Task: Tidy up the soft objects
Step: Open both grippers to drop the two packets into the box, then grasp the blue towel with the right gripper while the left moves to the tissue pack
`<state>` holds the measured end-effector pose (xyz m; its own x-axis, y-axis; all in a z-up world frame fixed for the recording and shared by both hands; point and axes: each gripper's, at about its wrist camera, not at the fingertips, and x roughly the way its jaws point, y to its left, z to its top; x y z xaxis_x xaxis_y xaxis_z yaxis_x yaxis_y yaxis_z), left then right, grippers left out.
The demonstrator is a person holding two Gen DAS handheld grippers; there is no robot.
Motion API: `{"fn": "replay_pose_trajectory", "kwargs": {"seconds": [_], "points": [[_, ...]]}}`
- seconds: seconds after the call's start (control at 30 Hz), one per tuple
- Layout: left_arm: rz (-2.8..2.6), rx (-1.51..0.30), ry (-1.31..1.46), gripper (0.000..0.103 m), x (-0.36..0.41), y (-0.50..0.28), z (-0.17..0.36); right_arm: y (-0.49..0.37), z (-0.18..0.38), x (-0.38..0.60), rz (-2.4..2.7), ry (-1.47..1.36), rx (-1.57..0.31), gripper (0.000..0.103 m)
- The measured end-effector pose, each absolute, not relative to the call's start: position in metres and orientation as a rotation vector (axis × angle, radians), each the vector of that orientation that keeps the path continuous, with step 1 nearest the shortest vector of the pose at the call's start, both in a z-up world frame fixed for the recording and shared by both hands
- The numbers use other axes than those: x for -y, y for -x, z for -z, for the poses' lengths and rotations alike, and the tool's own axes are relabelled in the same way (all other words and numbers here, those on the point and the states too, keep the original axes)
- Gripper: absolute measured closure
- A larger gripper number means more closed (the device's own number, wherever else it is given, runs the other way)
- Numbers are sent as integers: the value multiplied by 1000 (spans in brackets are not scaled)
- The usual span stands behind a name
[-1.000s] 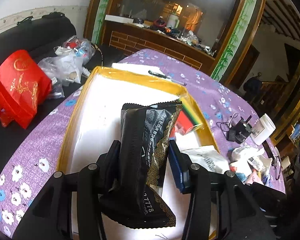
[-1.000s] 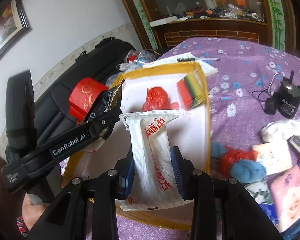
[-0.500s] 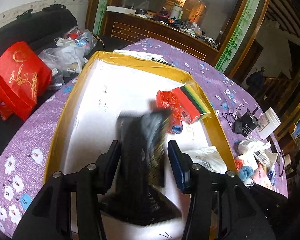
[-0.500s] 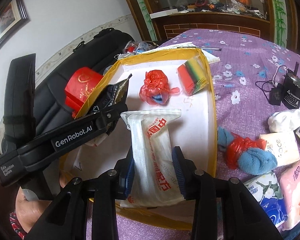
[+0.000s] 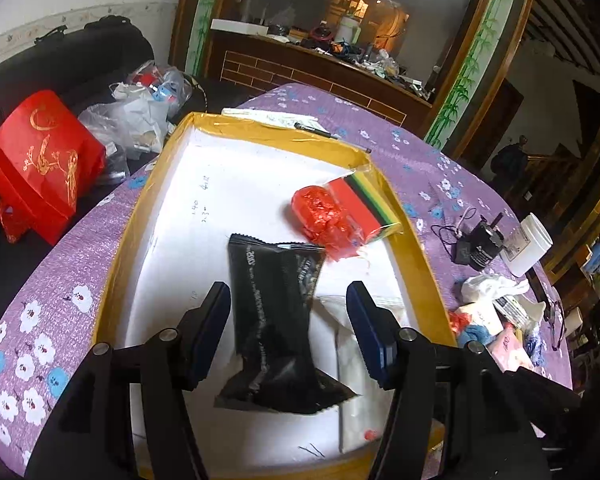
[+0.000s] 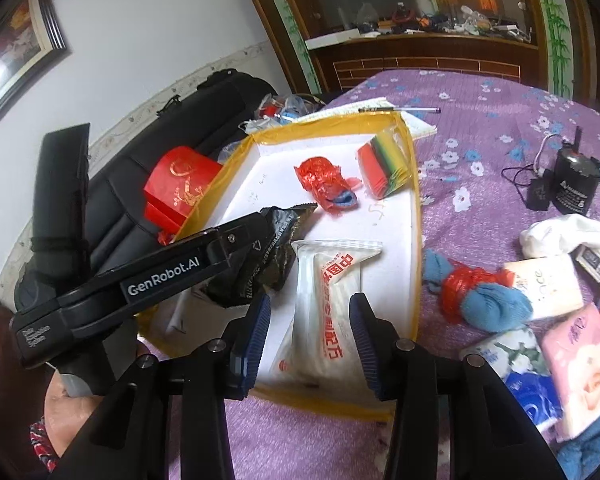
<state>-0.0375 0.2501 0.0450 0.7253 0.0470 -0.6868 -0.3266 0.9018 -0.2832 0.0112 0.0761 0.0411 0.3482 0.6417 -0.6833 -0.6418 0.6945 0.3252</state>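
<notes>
Both claws opening over the yellow-rimmed tray. Left claw: black pouch sits betw the pads w/ gaps both sides, so released; it lies on the tray floor, long axis running near-to-far along the fingers. Right claw: white packet also betw the pads, not pinched, same near-far axis, lying just right of the black pouch. Leftover soft stuff, i.e. blue towel in red bag and tissue packs, sits on the table right of the tray, so right claw is nearer, prob next.
</notes>
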Motion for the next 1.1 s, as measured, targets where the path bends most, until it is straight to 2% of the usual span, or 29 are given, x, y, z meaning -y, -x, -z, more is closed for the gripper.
{"fn": "replay_pose_trajectory", "kwargs": {"seconds": [0.53,0.97,1.1], "points": [[-61,-704,228,44,-162,40,-66,-7,-69,16,-653,-16,-736,50],[218,-825,56,44,-69,36,-44,-22,-55,132,-505,-119,-820,47],[246,-863,55,39,-55,33,-38,-21,-40,152,-508,-165,-878,43]]}}
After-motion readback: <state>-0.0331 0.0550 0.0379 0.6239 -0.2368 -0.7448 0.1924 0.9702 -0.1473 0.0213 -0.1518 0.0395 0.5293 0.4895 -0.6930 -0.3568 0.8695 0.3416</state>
